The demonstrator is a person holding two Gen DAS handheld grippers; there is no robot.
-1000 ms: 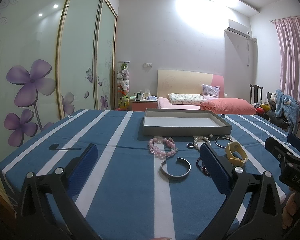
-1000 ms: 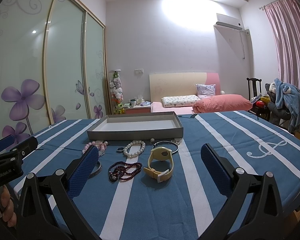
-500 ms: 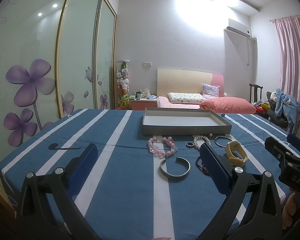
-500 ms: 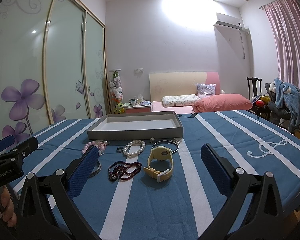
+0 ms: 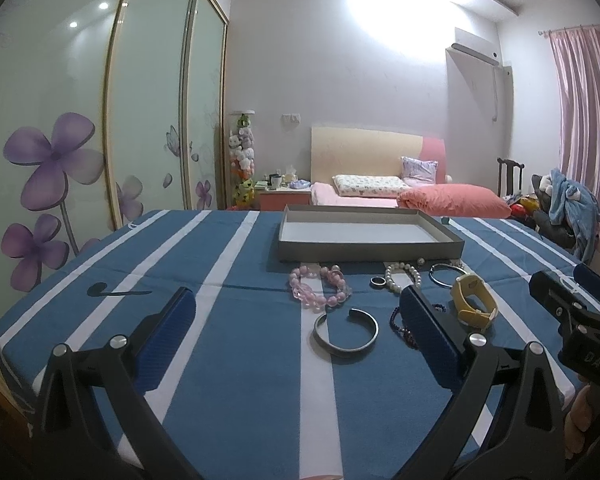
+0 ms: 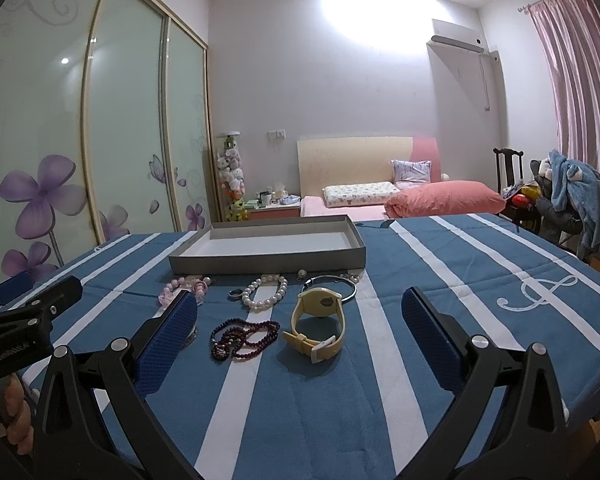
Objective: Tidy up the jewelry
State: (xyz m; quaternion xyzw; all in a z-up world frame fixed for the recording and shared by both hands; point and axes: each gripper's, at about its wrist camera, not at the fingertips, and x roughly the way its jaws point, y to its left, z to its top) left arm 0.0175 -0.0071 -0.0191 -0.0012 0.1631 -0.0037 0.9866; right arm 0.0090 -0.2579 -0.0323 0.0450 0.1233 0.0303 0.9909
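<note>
A shallow grey tray (image 5: 368,249) (image 6: 268,265) with a white floor sits empty at mid-table. In front of it lie a pink bead bracelet (image 5: 318,289) (image 6: 180,287), a silver cuff (image 5: 346,333), a small ring (image 5: 377,281) (image 6: 236,293), a pearl bracelet (image 5: 402,276) (image 6: 265,292), a thin bangle (image 5: 446,274) (image 6: 332,286), a yellow watch (image 5: 473,300) (image 6: 320,322) and dark red beads (image 6: 242,338). My left gripper (image 5: 296,332) is open, low, just short of the cuff. My right gripper (image 6: 300,336) is open, the watch and dark beads between its fingers' lines.
The table wears a blue cloth with white stripes (image 5: 236,264) (image 6: 480,280). Behind it are a bed with a pink pillow (image 6: 444,198), a chair piled with clothes (image 6: 568,196) and a flowered sliding wardrobe (image 5: 60,160). A hand (image 6: 14,412) holds the other gripper at the view's edge.
Almost nothing moved; the left wrist view has crept very slightly. Both grippers stay open and all the jewelry lies where it was.
</note>
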